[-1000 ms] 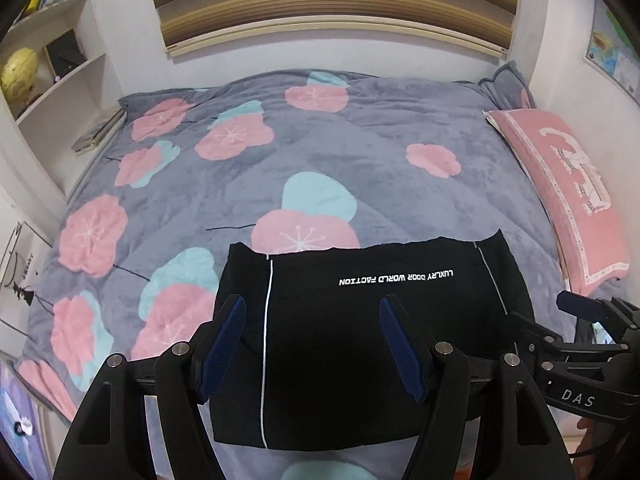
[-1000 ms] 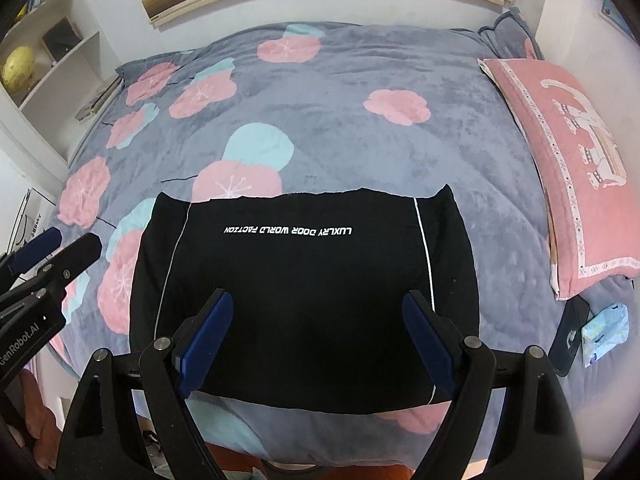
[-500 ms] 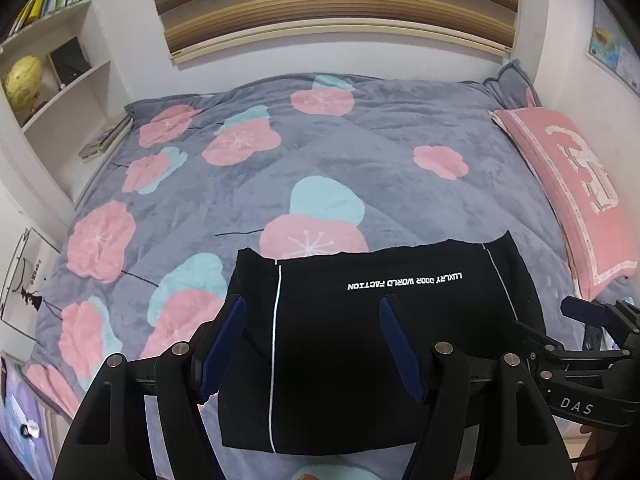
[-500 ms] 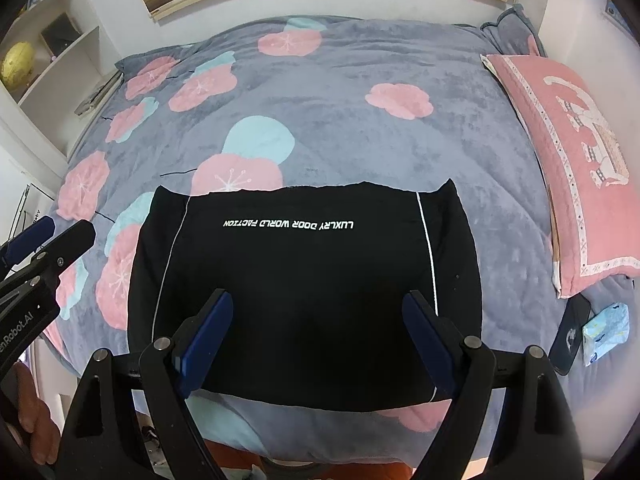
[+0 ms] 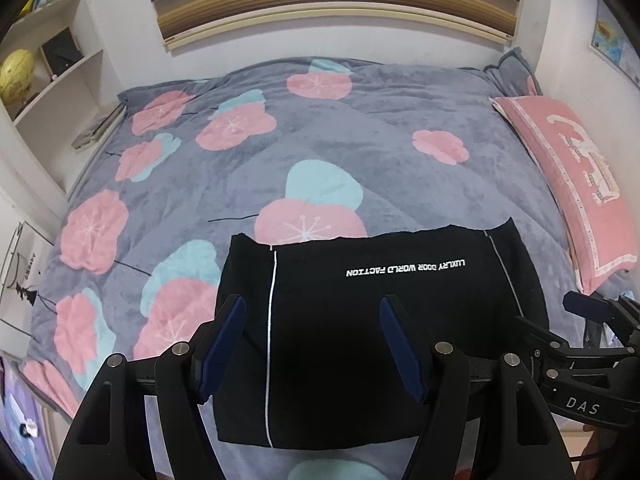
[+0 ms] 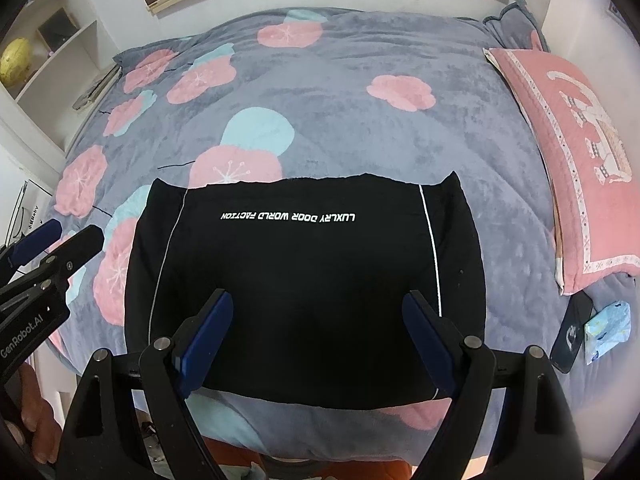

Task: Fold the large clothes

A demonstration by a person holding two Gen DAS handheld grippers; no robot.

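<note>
A black garment (image 5: 360,320) with white side stripes and white lettering lies folded into a flat rectangle on the grey flowered bedspread (image 5: 340,152), near the bed's front edge; it also shows in the right wrist view (image 6: 304,280). My left gripper (image 5: 314,328) is open and empty, held above the garment's left half. My right gripper (image 6: 318,320) is open and empty, held above the garment's near middle. Each gripper shows at the edge of the other's view.
A pink pillow (image 6: 568,152) lies along the bed's right side. A dark phone (image 6: 572,332) and a blue packet (image 6: 608,328) lie at the bed's right front corner. White shelves (image 5: 52,80) with a yellow globe stand at the left.
Both grippers have drawn back and risen slightly from the garment, staying open. The garment has not moved.
</note>
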